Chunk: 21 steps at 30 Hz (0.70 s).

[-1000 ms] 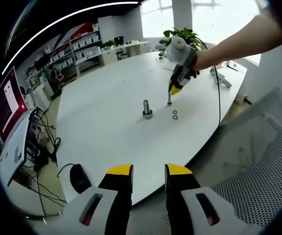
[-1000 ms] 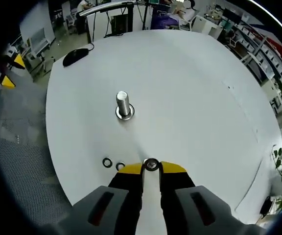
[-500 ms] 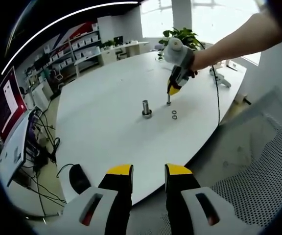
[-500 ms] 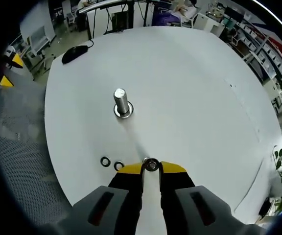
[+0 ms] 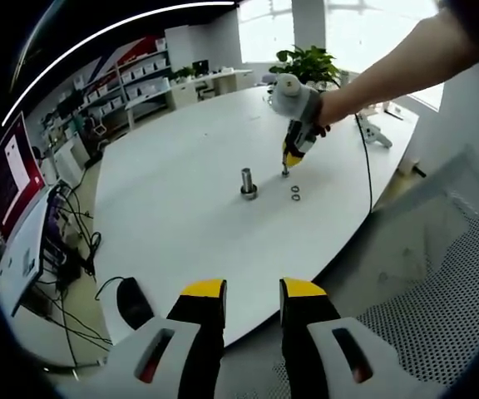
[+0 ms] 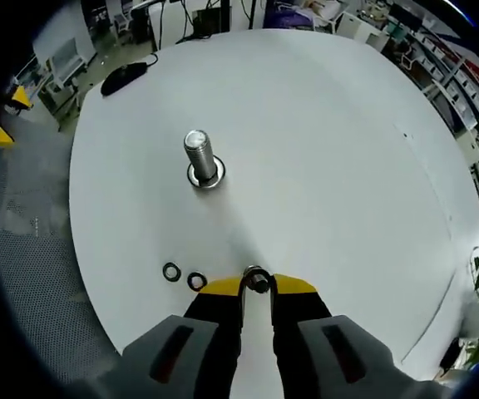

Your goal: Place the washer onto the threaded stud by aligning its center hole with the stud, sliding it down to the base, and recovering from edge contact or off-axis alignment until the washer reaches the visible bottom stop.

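Note:
A steel threaded stud (image 6: pixel 198 158) stands upright on its round base on the white table (image 6: pixel 331 150); in the left gripper view the stud (image 5: pixel 247 183) is small and far off. My right gripper (image 6: pixel 256 285) is shut on a washer (image 6: pixel 256 279), held above the table short of the stud. Two loose washers (image 6: pixel 183 276) lie on the table to its left. In the left gripper view the right gripper (image 5: pixel 293 153) hangs over the table just right of the stud, held by a person's hand. My left gripper (image 5: pixel 253 289) is open with nothing in it, off the table's near edge.
A black mouse (image 5: pixel 135 302) lies at the near left edge of the table (image 5: pixel 181 191). A perforated chair seat (image 5: pixel 439 283) is on the right. Shelves and a monitor (image 5: pixel 11 179) stand to the left, a plant (image 5: pixel 306 60) at the far side.
My right gripper has lifted and shifted with the washer, so the stud sits a little higher and nearer in its view. The left gripper has stayed still.

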{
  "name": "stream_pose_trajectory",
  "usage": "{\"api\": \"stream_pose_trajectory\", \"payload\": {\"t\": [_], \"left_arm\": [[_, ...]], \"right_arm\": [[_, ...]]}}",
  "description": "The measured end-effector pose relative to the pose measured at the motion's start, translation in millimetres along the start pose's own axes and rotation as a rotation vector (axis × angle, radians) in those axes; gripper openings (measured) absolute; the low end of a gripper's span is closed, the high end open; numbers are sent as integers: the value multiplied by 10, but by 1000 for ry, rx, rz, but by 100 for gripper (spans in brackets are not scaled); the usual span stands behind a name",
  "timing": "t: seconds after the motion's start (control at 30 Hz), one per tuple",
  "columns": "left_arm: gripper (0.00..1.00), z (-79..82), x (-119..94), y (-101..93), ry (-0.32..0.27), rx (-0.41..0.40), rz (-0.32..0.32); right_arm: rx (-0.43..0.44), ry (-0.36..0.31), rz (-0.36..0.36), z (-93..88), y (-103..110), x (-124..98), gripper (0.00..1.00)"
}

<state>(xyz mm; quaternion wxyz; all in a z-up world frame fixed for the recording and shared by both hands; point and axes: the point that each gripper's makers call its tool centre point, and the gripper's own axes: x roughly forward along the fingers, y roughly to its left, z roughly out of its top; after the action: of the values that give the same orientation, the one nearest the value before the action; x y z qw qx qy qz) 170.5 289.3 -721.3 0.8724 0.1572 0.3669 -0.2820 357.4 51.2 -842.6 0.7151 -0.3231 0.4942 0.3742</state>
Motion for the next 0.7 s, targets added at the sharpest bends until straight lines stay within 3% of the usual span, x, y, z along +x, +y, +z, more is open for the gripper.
{"api": "stream_pose_trajectory", "payload": {"t": [0.3, 0.47, 0.7], "left_arm": [[23, -12, 6, -4, 6, 0, -4], [23, -10, 7, -9, 8, 3, -4], [23, -3, 5, -9, 6, 3, -3]], "right_arm": [[6, 41, 27, -103, 111, 197, 14], [24, 35, 30, -54, 167, 47, 15], [21, 43, 45, -55, 163, 89, 15]]}}
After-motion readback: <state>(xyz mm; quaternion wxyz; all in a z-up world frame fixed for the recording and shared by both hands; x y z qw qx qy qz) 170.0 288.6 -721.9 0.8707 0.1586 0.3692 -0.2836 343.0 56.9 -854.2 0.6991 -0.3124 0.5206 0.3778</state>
